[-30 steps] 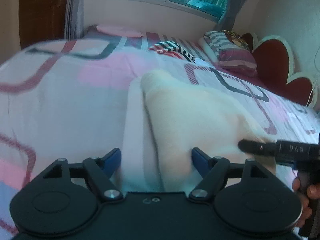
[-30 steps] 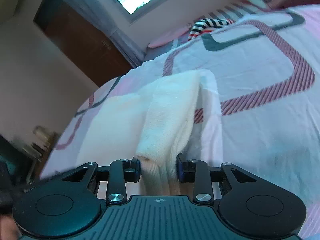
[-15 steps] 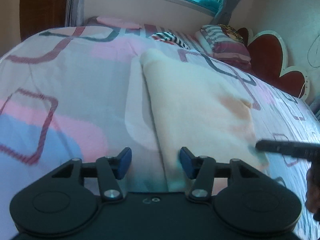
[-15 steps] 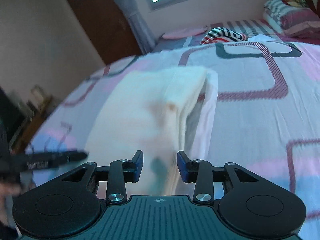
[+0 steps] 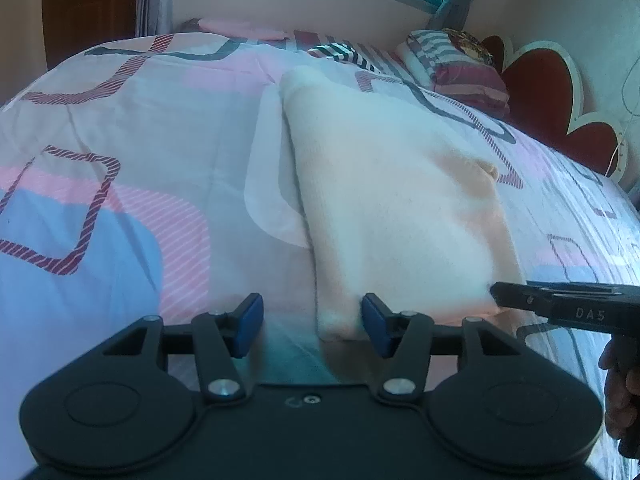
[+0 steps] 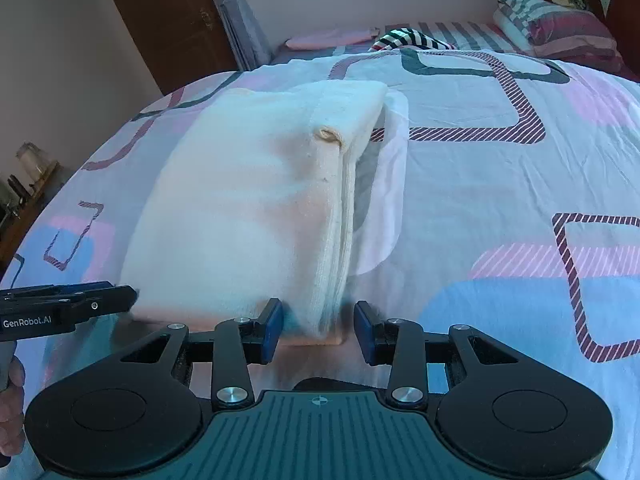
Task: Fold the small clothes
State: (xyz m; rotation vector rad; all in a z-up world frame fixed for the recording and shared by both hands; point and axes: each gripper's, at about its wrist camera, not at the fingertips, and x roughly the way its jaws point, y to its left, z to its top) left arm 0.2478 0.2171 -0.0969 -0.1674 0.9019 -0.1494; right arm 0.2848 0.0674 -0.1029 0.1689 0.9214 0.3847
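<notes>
- The cream knit garment (image 5: 400,208), folded into a thick rectangular stack, lies on the patterned bedsheet (image 5: 120,184) toward the near edge of the bed, over a thin white cloth (image 5: 266,184).
- The left gripper (image 5: 312,326) sits at the stack's near left corner; its jaws have just been closing, yet the blue pads stand apart, and only the corner lies between them, unpressed.
- The right gripper (image 6: 316,328) straddles the near right corner; its jaws have just been widening, both pads clear of the fabric.
- A striped garment (image 6: 412,38) lies by the far edge.
</notes>
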